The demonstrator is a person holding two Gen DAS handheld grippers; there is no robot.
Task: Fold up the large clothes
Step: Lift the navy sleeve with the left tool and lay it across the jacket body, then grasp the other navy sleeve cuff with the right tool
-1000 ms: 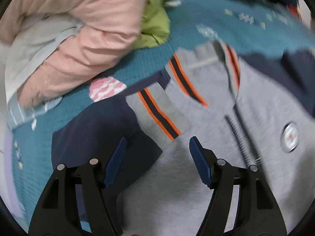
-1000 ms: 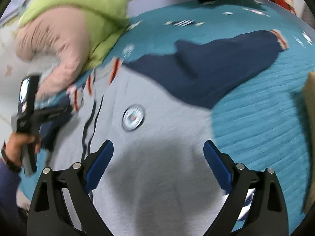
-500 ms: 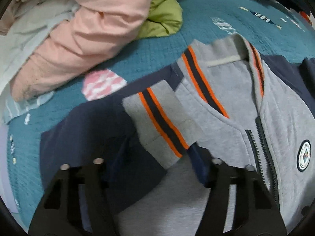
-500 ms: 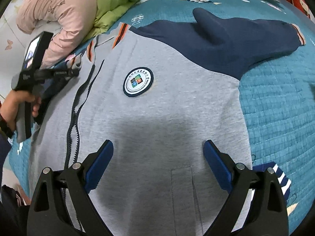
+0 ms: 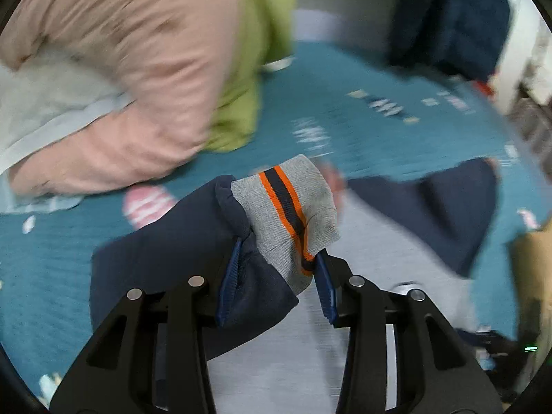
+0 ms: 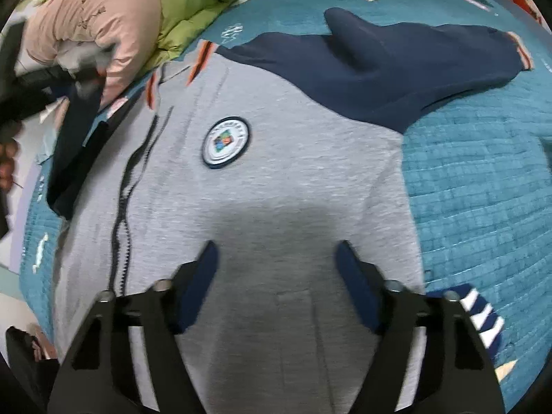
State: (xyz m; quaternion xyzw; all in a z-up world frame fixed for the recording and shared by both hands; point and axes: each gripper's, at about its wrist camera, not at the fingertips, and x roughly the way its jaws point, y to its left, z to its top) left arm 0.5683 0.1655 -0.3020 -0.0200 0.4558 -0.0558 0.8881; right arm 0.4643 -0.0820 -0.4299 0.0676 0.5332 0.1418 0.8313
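Left gripper (image 5: 276, 272): jaws closing, with the navy sleeve (image 5: 172, 248) and its grey cuff (image 5: 289, 214) bunched between the pads, which press on the fabric. The cuff stands lifted clear of the jacket (image 6: 276, 189).

Right gripper (image 6: 276, 283): jaws closing over the lower grey front panel; the pads sit apart on flat cloth, and nothing is seen pinched between them.

The jacket lies face up on the teal bed cover (image 6: 483, 207), zip (image 6: 120, 207) running away from the right gripper toward the collar. Its far sleeve (image 6: 396, 58) stretches outward to the right, well apart from both grippers.

Judgement: the held sleeve lies on the left side, so the left gripper is the one placed to carry it inward across the zip line.
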